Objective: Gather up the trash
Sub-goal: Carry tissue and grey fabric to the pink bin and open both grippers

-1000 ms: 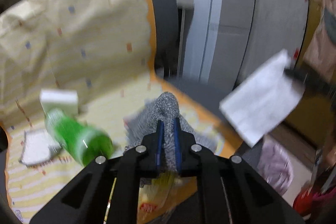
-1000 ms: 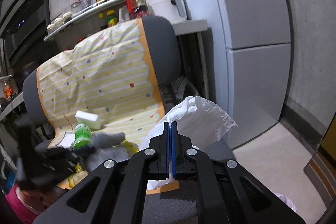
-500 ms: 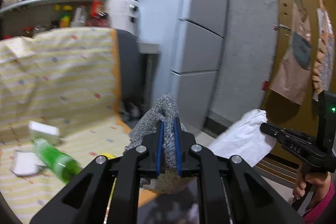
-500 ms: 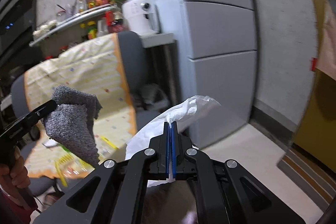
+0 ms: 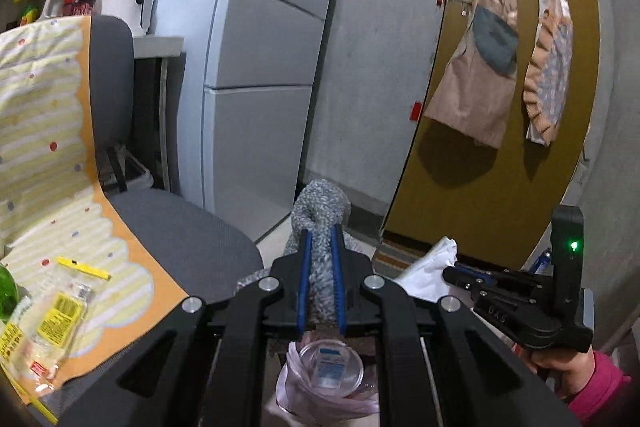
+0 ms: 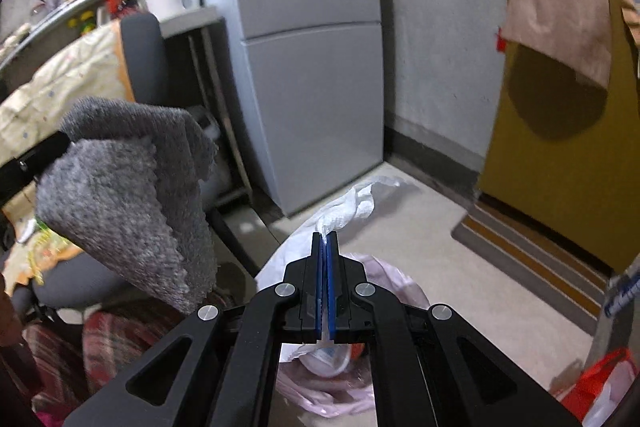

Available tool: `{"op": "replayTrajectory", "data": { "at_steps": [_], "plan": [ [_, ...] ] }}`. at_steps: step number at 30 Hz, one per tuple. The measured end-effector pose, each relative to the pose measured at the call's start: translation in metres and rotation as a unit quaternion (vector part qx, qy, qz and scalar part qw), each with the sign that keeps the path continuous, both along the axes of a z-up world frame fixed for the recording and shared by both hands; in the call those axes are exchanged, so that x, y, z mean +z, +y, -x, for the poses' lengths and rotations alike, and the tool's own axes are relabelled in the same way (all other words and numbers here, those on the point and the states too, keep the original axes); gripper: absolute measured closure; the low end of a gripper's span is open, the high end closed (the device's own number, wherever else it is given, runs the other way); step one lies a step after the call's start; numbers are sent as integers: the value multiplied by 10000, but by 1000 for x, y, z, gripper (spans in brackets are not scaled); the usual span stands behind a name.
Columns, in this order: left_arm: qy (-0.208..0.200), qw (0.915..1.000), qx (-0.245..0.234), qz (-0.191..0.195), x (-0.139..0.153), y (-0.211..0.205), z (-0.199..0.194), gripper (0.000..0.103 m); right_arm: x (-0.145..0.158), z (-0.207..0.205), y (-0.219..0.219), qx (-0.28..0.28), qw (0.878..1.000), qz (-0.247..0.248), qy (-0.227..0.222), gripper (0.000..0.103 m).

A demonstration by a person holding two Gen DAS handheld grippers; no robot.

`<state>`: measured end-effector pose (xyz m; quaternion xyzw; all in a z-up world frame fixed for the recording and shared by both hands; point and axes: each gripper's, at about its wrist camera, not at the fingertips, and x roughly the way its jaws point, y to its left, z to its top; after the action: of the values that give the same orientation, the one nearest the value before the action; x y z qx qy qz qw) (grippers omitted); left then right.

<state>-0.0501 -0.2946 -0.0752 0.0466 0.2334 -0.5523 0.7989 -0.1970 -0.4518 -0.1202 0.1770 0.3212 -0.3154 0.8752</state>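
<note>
Both grippers swung off chair: rag (grey, fuzzy).

Cloth and tissue above bag

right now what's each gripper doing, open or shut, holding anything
left gripper: closed on the grey cloth.
right gripper: closed on the white tissue.

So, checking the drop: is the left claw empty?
No, the left claw is clamped on a grey fuzzy cloth sticking out between its blue pads.
</note>
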Motion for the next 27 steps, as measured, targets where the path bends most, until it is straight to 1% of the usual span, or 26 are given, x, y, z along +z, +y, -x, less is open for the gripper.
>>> {"op": "replayTrajectory", "data": {
  "at_steps": [3, 4, 6, 7, 8, 9, 10, 11, 14, 20, 23, 27],
  "plan": [
    [89, 9998, 61, -157, -12, -3, -5, 95, -29, -5, -6, -20, 9995, -206, 220, 101],
    [92, 9997, 86, -197, -14, -3, -6, 95, -35, -7, -7, -13, 9993, -248, 268, 97],
    [90, 9995, 134, -269, -18, -2, -9, 95, -48, -13, -10, -34, 9986, -348, 395, 96],
    [100, 9994, 153, -287, -19, -2, -10, 95, -52, -15, -11, -46, 9983, -390, 423, 93],
    [118, 9993, 169, -297, -20, -2, -11, 95, -56, -16, -13, -63, 9981, -440, 424, 87],
    [135, 9993, 182, -302, -21, -1, -13, 95, -57, -17, -15, -90, 9980, -464, 421, 84],
    [140, 9993, 194, -303, -21, -1, -13, 95, -58, -17, -16, -114, 9979, -465, 429, 77],
    [145, 9992, 201, -302, -21, -1, -14, 95, -58, -16, -15, -127, 9980, -452, 411, 75],
    [141, 9993, 184, -287, -20, -1, -13, 95, -49, -11, -18, -172, 9985, -431, 291, 74],
    [147, 9995, -45, -291, -22, -7, -4, 95, -7, 3, -17, -269, 9992, -200, -201, 74],
    [114, 9986, -286, -423, -27, -20, 8, 95, 15, 14, -14, -357, 9981, -43, -500, 74],
    [80, 9961, -598, -648, -38, -46, 23, 95, 31, 27, -17, -406, 9964, 39, -741, 73]
  ]
}}
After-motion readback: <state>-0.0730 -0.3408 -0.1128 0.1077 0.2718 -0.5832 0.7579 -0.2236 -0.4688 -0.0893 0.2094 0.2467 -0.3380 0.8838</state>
